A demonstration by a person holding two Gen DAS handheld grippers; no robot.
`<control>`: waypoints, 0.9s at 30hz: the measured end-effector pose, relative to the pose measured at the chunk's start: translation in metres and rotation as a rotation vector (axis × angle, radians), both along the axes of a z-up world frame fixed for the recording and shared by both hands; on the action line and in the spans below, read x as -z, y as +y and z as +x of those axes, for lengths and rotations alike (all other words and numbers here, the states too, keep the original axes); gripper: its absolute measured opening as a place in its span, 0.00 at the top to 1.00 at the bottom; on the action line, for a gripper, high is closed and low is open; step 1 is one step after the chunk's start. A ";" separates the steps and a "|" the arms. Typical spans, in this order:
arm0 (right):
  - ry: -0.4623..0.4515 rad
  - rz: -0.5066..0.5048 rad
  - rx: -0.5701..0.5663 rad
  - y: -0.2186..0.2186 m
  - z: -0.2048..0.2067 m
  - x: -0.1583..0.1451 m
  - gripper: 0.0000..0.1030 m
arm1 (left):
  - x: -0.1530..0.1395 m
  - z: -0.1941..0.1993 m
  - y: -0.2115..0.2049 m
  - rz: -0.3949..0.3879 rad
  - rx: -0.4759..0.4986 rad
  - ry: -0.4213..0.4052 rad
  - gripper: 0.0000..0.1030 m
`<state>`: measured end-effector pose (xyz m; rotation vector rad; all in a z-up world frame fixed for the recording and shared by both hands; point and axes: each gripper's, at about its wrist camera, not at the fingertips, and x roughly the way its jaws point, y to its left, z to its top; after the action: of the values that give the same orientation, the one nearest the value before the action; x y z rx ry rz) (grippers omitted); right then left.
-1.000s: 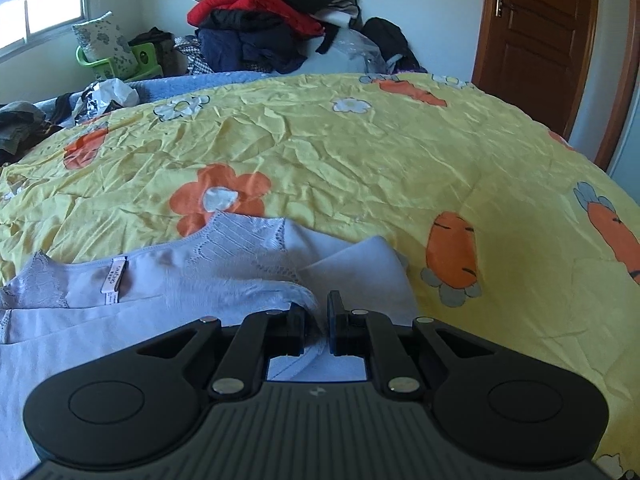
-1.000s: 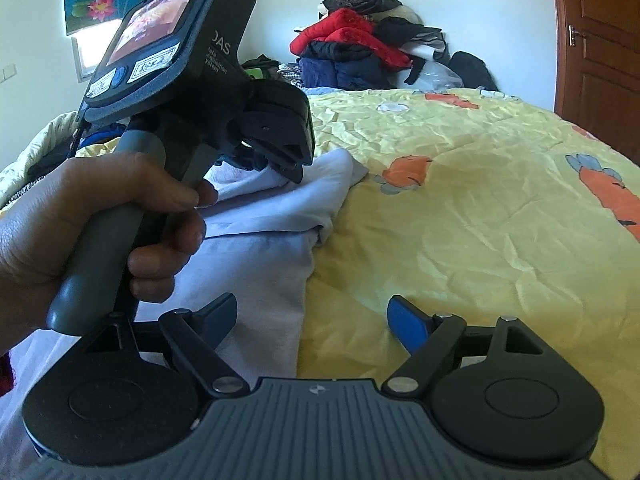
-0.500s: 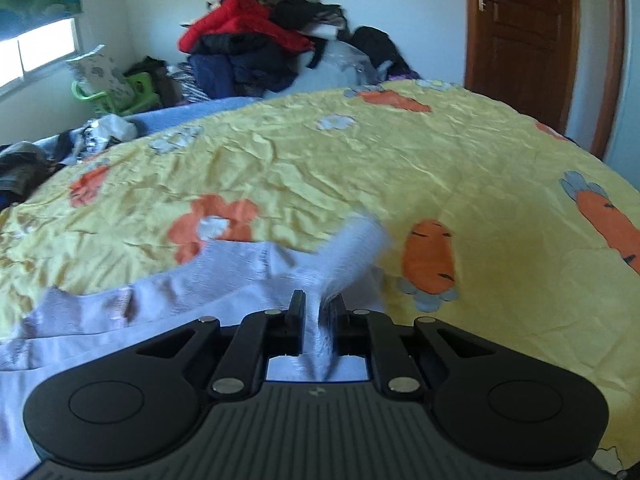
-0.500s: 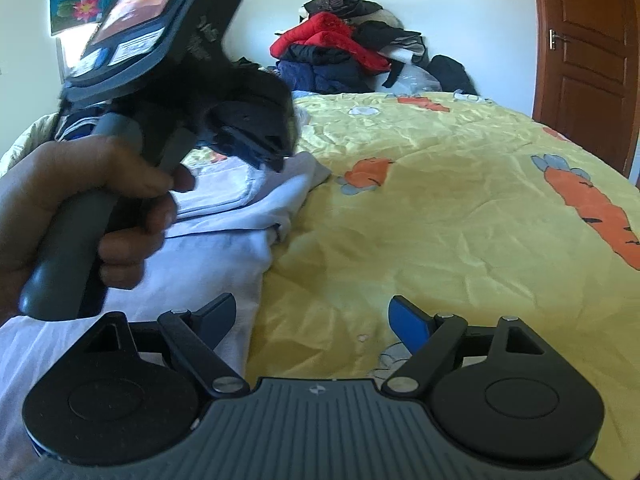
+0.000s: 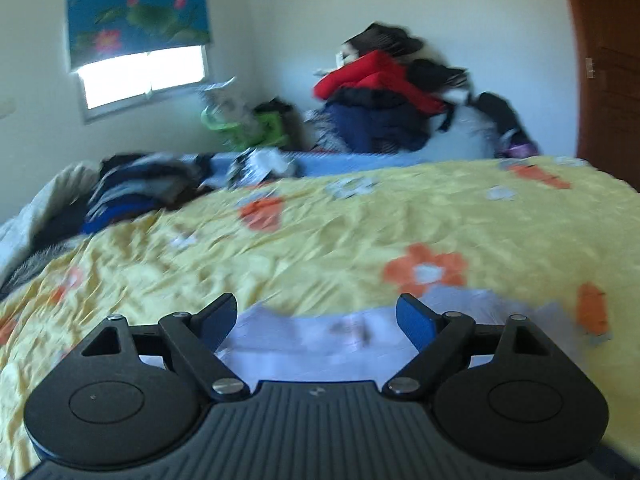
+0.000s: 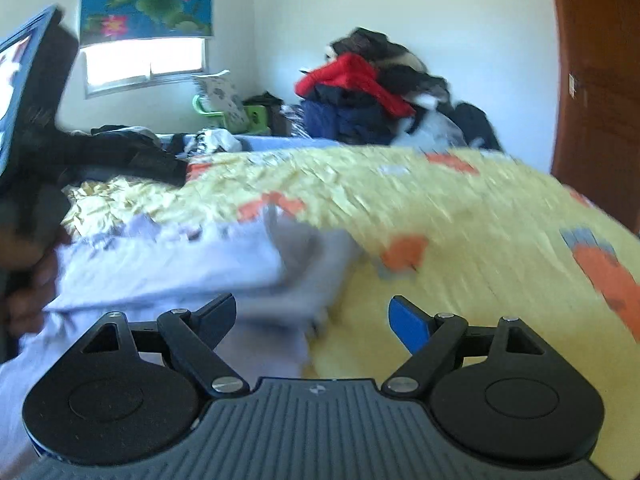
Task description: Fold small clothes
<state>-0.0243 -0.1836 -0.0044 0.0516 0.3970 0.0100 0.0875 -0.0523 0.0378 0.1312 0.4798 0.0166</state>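
A pale lilac garment (image 6: 168,264) lies partly folded on the yellow flowered bedspread (image 6: 460,216). In the left wrist view its edge (image 5: 320,340) shows blurred beyond the fingers. My left gripper (image 5: 316,316) hangs above it, its jaws opening wide, with no cloth pressed between the pads. My right gripper (image 6: 312,312) stands open over the garment's right edge and holds nothing. The left tool's dark body (image 6: 36,128), held by a hand, fills the left side of the right wrist view.
A heap of red, navy and black clothes (image 5: 384,100) is stacked against the far wall. More dark clothes (image 5: 132,192) lie at the bed's far left. A brown door (image 6: 600,92) stands at the right, a window with a lotus blind (image 5: 140,40) at the left.
My left gripper, shut on a fold of the lilac garment before, has let it go, spread its jaws and swung up and leftward. The right gripper rose a little and stayed open.
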 end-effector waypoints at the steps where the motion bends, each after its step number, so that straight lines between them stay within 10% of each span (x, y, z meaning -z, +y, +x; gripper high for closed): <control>1: -0.012 -0.010 -0.016 0.006 0.012 -0.004 0.17 | 0.001 0.001 0.009 -0.019 -0.016 0.013 0.15; 13: 0.185 -0.208 0.089 0.035 0.145 0.013 0.18 | 0.021 -0.007 0.030 -0.002 -0.083 0.050 0.15; 20: 0.109 -0.116 0.399 -0.030 0.109 0.011 0.15 | 0.024 -0.010 0.012 -0.072 0.019 0.081 0.15; 27: 0.031 -0.085 0.368 -0.042 0.059 0.017 0.11 | 0.022 -0.021 -0.016 -0.167 0.165 0.082 0.15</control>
<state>0.0344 -0.2260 -0.0215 0.0401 0.4143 -0.3710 0.0665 -0.0686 0.0158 0.0074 0.5487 -0.1907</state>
